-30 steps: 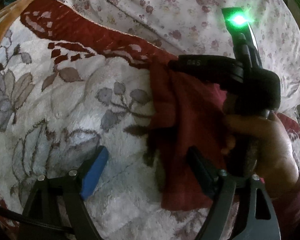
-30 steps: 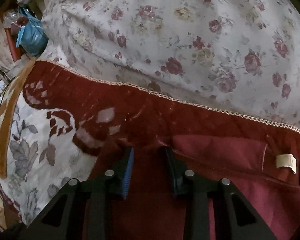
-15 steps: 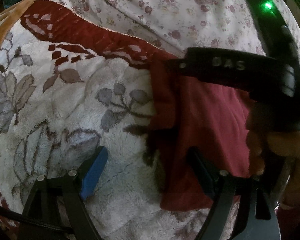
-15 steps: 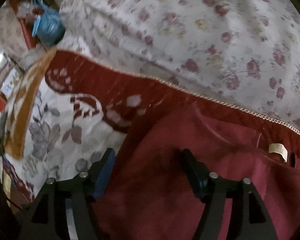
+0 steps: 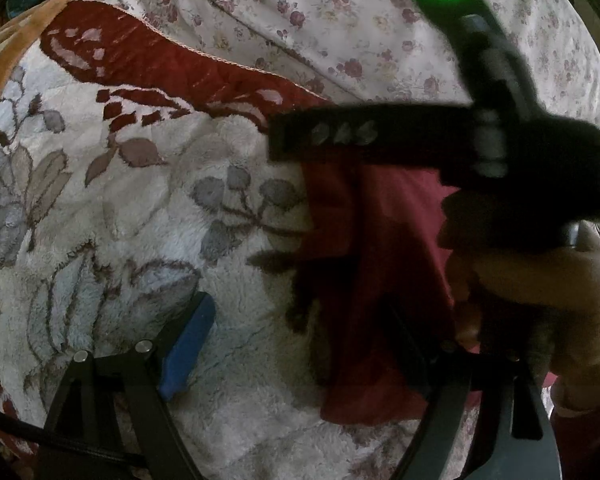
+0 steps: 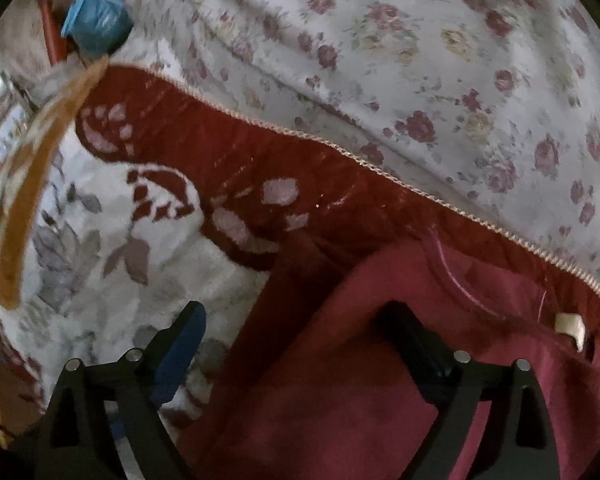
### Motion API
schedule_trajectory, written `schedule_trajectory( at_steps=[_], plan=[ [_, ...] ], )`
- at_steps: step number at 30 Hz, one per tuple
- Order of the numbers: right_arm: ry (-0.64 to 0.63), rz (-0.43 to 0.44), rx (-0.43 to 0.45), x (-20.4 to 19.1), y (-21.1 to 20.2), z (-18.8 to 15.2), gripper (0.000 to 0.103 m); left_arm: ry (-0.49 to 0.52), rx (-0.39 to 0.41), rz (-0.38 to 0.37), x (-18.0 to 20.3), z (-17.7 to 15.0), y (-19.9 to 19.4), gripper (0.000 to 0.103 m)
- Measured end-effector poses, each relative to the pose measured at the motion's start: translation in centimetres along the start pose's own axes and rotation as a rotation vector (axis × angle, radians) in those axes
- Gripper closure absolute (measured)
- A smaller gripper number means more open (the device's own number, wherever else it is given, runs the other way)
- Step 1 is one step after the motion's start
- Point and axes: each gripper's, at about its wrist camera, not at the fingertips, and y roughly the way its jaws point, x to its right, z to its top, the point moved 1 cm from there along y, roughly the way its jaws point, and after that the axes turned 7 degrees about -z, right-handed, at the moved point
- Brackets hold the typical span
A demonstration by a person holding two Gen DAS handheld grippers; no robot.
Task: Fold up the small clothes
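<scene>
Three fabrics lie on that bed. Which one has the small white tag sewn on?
The plain maroon garment nearest the right gripper carries the white tag. The fluffy leaf-patterned blanket and rose-print sheet beyond are patterned and show no tag.

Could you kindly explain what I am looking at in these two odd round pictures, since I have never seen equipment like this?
No robot here: a person holds a two-finger gripper in each hand, each with a fisheye camera looking along its fingers. One picture is from the left gripper, the other from the right gripper. Both stand open and hold nothing. A maroon garment lies on a fleecy leaf-patterned blanket, with a flowered sheet behind. The left view also shows the person's right hand gripping the other tool above the garment. A small white tag sits on the garment.
</scene>
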Motion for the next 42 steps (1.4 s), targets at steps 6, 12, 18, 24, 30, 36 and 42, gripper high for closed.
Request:
schedule_trajectory(
  at_steps=[6, 12, 18, 24, 30, 36, 42],
  plan=[
    [-0.080, -0.081, 0.027, 0.1, -0.4, -0.5, 0.048, -0.014, 0.008, -0.008, 0.1, 0.3, 0.0, 0.017],
    [0.092, 0.133, 0.084, 4.4, -4.4, -1.0, 0.082, -0.003, 0.043, -0.028, 1.1, 0.8, 0.3, 0.016],
    [0.155, 0.183, 0.105, 6.6, -6.1, -2.3, 0.083, 0.036, 0.030, -0.106, 3.1, 1.0, 1.7, 0.045],
    [0.144, 0.173, 0.095, 6.5, -6.1, -2.5, 0.083, 0.092, 0.063, -0.141, 4.4, 0.2, 0.5, 0.084],
    [0.059, 0.125, 0.045, 4.3, -5.0, -1.1, 0.070, 0.058, 0.066, -0.187, 3.6, 0.2, -0.4, 0.085],
    [-0.027, 0.041, -0.070, 1.0, -1.4, 0.0, 0.031, 0.052, 0.039, -0.160, 3.7, 0.2, 0.0, 0.085],
    [-0.077, -0.007, -0.055, 0.0, -0.7, 0.1, 0.025, 0.045, 0.021, -0.153, 3.6, 0.3, 0.1, 0.084]
  ],
)
